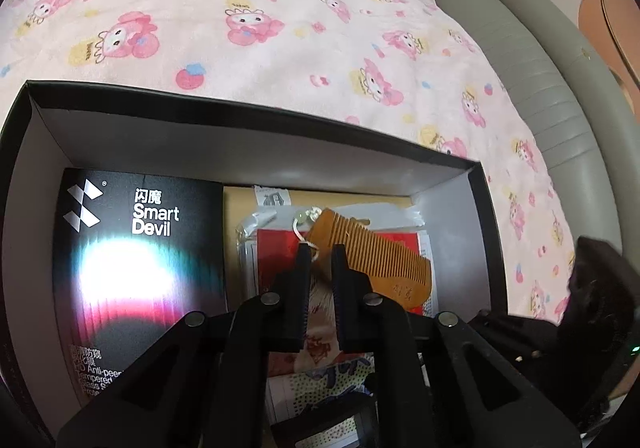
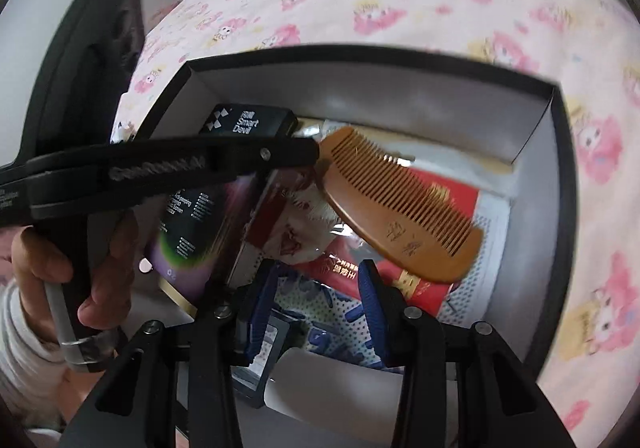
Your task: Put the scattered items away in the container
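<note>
My left gripper (image 1: 320, 248) is clamping one wooden comb (image 1: 372, 252) by its corded end, holding it over the open black box (image 1: 256, 103) just ahead of my fingers. My right gripper (image 2: 316, 280) is hanging empty, jaws apart, above the box's near edge. Below the comb, one black Smart Devil package (image 1: 136, 248) and one red packet (image 2: 432, 199) are lying inside. Beyond the box, one pink cartoon-print blanket (image 1: 280, 7) is spreading away.
</note>
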A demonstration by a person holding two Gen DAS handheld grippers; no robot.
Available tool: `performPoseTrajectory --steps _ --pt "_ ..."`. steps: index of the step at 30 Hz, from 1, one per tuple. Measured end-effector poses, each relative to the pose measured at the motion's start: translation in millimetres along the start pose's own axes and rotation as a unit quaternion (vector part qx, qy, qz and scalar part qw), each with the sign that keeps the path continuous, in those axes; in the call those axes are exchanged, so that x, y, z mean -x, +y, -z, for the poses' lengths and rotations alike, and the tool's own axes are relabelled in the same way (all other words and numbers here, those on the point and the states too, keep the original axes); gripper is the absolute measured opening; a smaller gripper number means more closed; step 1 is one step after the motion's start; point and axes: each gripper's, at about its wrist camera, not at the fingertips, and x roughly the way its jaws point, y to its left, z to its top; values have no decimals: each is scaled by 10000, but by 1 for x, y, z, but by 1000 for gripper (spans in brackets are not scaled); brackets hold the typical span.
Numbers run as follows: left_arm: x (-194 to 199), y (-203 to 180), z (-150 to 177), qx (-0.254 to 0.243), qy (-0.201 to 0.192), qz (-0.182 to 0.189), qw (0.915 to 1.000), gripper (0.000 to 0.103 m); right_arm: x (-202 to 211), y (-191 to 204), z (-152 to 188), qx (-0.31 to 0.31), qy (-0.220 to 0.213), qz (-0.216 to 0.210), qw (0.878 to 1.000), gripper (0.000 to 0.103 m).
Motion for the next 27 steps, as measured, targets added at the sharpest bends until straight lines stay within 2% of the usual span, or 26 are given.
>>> performPoseTrajectory --steps 3,8,16,18,22,27 --pt "-3 0 -1 3 86 27 10000 10 0 -10 1 -206 24 61 9998 38" --pt "-9 -1 -2 7 228 71 9997 11 0 -6 4 -142 -38 297 9994 38" --pt "-11 -5 3 -84 360 108 9993 11 18 -6 6 -349 -401 440 9976 38" --pt "-13 -7 6 -106 364 115 9992 11 22 -4 8 -245 -336 502 9979 38" --pt "-13 -7 4 -101 361 137 9992 11 14 8 15 190 -160 885 9958 38" --pt "-14 -7 3 -95 357 163 9992 11 10 2 2 126 -23 949 9954 38"
